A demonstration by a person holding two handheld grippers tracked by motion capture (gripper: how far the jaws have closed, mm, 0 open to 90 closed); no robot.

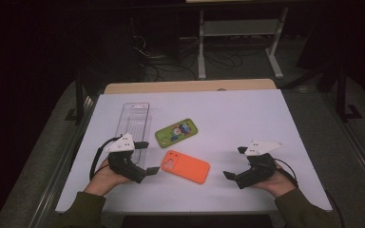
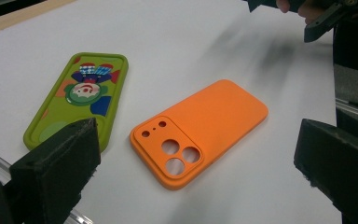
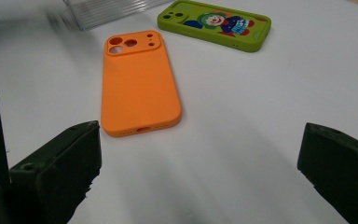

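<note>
Olive sleeves (image 1: 83,206); black jaws, grey plates, black cables.

Orange phone case (image 1: 185,166): plain, even orange all over, no print; the camera holes show the white beneath. Green phone case (image 1: 176,132): lime green rim and back, printed with a cartoon clown figure in white, red, blue and dark blue, with orange and pale green spots around it. Clear tray (image 1: 134,120): colourless, see-through, ribbed in fine parallel lines. Table sheet (image 1: 247,123): flat white, unmarked; a strip of light wood tone runs along its far edge. My left gripper (image 1: 144,157): black body and black jaws, white three-cornered plate on top. My right gripper (image 1: 235,162): the same black, same white plate. My sleeves (image 1: 83,209): olive green.
</note>
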